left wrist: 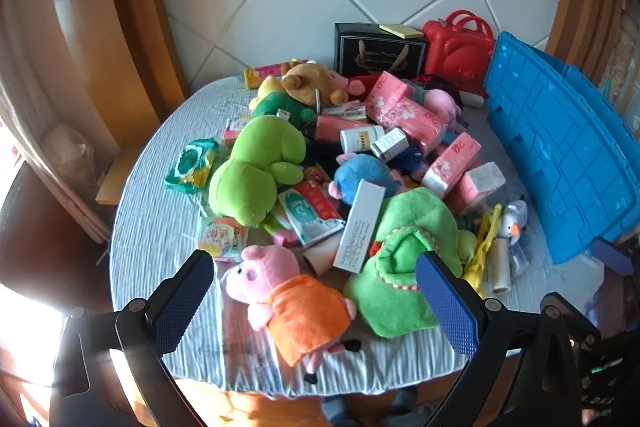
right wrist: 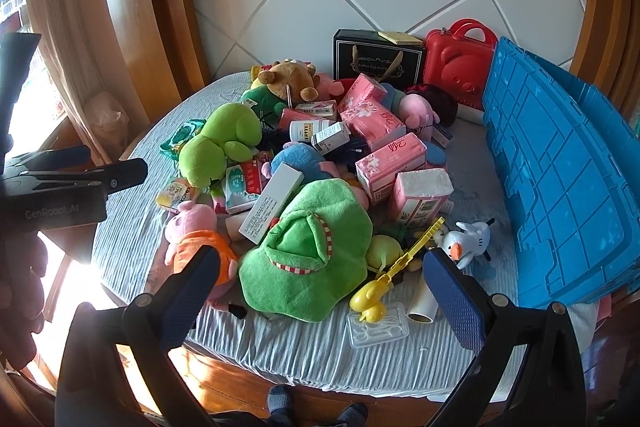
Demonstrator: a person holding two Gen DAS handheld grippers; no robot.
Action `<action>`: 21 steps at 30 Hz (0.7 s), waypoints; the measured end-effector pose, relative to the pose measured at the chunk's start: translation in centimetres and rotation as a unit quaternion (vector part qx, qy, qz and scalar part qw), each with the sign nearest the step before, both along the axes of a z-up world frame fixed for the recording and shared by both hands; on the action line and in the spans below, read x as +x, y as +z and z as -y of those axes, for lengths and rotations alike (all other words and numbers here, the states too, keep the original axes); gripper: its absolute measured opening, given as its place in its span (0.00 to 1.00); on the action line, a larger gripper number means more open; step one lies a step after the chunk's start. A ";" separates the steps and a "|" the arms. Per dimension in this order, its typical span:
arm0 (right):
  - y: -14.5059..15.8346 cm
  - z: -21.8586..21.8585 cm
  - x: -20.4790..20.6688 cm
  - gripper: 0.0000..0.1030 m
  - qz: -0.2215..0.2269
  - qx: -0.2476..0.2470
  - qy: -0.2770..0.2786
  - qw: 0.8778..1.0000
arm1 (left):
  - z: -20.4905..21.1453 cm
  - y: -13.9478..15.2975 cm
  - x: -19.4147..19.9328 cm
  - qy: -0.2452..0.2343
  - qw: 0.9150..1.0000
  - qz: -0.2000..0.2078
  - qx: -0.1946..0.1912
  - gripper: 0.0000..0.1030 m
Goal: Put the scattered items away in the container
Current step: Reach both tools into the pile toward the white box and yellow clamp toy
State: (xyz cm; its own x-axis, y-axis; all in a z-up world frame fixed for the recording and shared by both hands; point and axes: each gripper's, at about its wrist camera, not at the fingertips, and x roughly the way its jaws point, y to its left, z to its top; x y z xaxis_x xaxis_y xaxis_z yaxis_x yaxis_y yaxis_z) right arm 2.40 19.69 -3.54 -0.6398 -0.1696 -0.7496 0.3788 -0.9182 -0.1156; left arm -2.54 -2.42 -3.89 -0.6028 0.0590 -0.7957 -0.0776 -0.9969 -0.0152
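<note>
The scattered items are lying heaped across a round bed (left wrist: 160,227) with a pale ribbed cover; nothing is sitting in the blue crate (left wrist: 560,155) yet, which is standing at the bed's right edge with its lid side facing the pile. Nearest the left gripper (left wrist: 316,303) is a pink pig plush in an orange dress (left wrist: 296,303), lying just ahead of and between its wide-spread, empty fingers, with its long axis running from the head at upper left to the feet at lower right. The green plush hat (right wrist: 308,251) is lying beside the pig on the crate side, squarely ahead of the right gripper (right wrist: 324,291), whose fingers are also standing wide with nothing in them. A yellow duck-shaped clip (right wrist: 384,279) and a small white bird toy (right wrist: 468,239) are resting between the hat and the crate. Judging by this, the right hand is the closer one to the crate, so the hat looks like its natural first pick, with the pig left to the other hand.
</note>
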 end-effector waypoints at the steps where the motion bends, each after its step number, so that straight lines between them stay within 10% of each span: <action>1: -0.1 -0.1 0.0 1.00 0.002 0.002 0.002 1.000 | 0.0 -0.1 0.0 0.001 1.000 0.003 0.003 0.99; 21: -6.6 -9.8 -6.2 1.00 0.052 -0.019 -0.033 0.998 | -3.9 -6.5 -3.8 0.000 0.998 0.058 0.002 0.99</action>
State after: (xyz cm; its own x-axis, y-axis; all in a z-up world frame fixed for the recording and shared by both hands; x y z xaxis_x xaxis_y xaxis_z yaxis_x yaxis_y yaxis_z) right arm -3.85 29.51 -10.15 -0.5696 -0.1587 -0.8064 0.3253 -0.9446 -0.0439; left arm -6.32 1.48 -10.40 -0.5074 0.0619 -0.8595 -0.0745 -0.9968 -0.0278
